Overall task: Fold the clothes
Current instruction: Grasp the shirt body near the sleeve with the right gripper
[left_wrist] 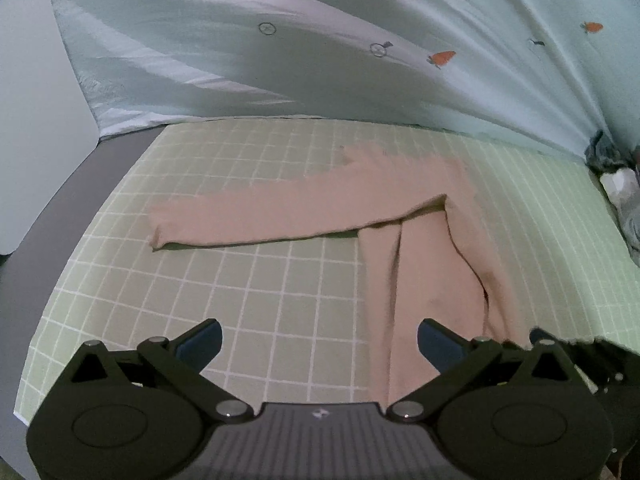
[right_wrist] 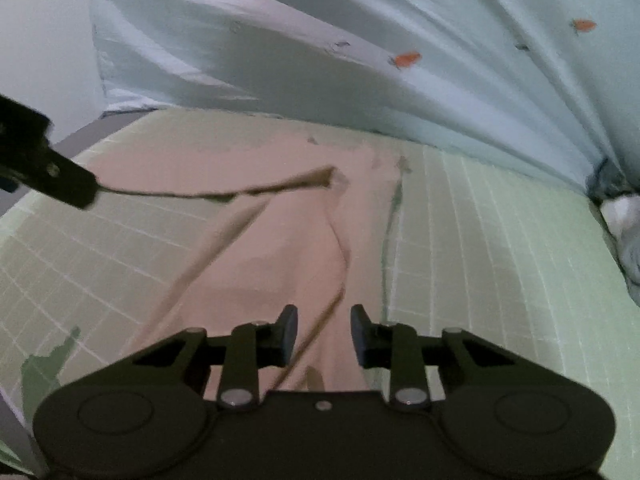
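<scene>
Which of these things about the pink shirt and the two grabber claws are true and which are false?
1. The pink long-sleeved cloth garment lies on a green sheet with a white grid. True.
2. The left gripper is clamped on the garment. False: its fingers are spread wide with nothing between them.
3. One sleeve stretches out sideways across the sheet. True.
4. The pale blue cloth behind has blue fish printed on it. False: it has orange carrots.
5. The right gripper is open above the garment. True.
</scene>
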A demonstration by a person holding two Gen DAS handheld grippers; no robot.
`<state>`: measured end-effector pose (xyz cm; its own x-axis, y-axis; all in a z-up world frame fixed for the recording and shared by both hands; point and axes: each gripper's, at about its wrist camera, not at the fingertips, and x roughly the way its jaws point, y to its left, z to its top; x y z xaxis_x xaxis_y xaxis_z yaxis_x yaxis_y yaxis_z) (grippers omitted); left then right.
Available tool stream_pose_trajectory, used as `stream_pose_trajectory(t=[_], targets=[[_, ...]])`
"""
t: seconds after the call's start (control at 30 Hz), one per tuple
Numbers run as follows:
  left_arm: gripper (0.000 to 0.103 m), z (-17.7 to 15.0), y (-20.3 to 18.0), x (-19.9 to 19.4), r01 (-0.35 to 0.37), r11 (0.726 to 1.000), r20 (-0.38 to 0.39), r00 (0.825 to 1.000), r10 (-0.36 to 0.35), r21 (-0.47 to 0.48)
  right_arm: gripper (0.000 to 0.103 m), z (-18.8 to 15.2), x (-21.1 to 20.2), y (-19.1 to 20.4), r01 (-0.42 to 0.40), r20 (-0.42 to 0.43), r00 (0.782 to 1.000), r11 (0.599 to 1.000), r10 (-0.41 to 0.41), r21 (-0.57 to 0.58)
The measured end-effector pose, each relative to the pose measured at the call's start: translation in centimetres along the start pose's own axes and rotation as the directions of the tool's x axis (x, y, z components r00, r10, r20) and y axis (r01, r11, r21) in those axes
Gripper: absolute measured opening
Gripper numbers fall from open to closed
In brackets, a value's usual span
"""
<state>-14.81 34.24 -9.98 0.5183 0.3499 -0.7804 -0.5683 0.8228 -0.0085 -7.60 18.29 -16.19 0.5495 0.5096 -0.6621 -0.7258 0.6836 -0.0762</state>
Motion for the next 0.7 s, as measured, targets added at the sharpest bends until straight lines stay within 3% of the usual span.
stream_pose_trajectory(t=[0.07, 0.23, 0.5, 0.53, 0.57, 0.7], targets=[[0.103, -0.1, -0.2, -0.1, 0.001, 1.000, -0.001, 1.000, -0.001, 0.010, 0.030, 0.0, 0.8, 0.1, -0.036, -0.039, 0.999, 0.999, 0.037, 0.027], [0.103, -0.3, -0.1, -0.3, -0.003, 1.000, 0.000, 1.000, 0.003, 0.019, 0.027, -0.8, 3.8, -0.7, 0.009, -0.185, 0.983, 0.995, 0.010, 0.103], [0.103, -0.2, 1.1, 0.0, -0.007, 1.000, -0.019, 1.000, 0.006, -0.023, 0.028, -0.6, 4.4, -1.0, 0.007, -0.206, 0.978, 0.989, 0.023, 0.146], [0.103, -0.2, 1.3, 0.1, -0.006, 1.000, -0.021, 1.000, 0.006, -0.028, 0.023, -0.7, 4.3, -1.1, 0.009, -0.204, 0.979, 0.988, 0.022, 0.151], [0.103, -0.3, 1.4, 0.1, -0.006, 1.000, -0.021, 1.000, 0.005, -0.030, 0.007, -0.8, 4.3, -1.2, 0.010, -0.201, 0.979, 0.987, 0.023, 0.160], [0.103, -0.3, 1.5, 0.1, -0.003, 0.999, -0.023, 1.000, 0.002, -0.034, 0.002, -1.0, 3.3, -2.1, -0.011, -0.154, 0.987, 0.975, 0.046, 0.221]])
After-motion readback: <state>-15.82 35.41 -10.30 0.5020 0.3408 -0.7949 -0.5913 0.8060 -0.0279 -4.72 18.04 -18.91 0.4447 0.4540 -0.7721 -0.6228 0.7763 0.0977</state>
